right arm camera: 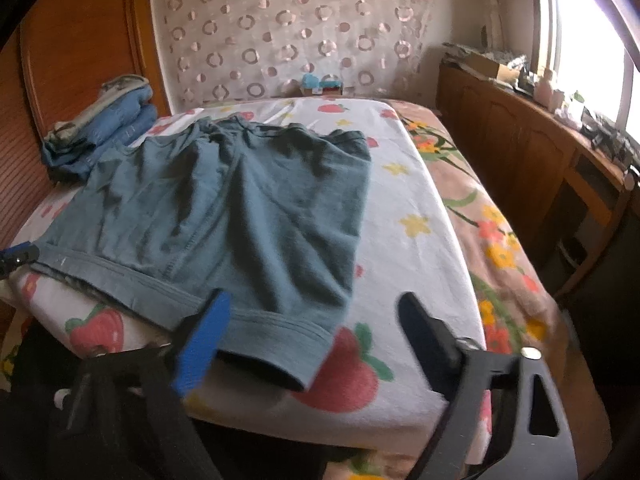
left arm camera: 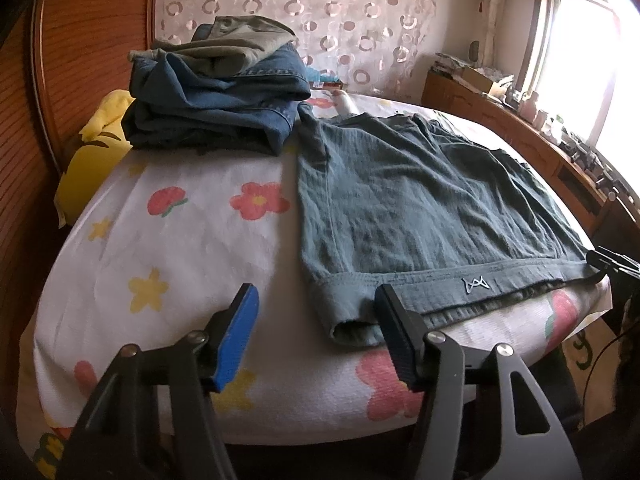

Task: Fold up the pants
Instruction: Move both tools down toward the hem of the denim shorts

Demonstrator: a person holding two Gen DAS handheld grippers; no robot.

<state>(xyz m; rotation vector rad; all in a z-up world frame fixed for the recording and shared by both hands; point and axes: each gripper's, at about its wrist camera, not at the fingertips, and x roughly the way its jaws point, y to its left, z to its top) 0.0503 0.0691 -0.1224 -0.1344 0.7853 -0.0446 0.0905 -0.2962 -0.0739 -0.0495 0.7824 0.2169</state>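
Pants [left arm camera: 420, 200] lay flat at the bed's [left arm camera: 200, 240] near edge, waistband overhanging; your left gripper [left arm camera: 316, 332] and right gripper [right arm camera: 316, 340] both gaped empty, so a shallow pinch risked dragging them off.

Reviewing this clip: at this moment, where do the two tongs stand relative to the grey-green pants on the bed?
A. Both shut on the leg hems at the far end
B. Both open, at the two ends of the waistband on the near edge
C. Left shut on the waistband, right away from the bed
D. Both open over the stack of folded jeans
B: the left tongs and right tongs each gape around a waistband corner of the pants, nothing pinched yet.
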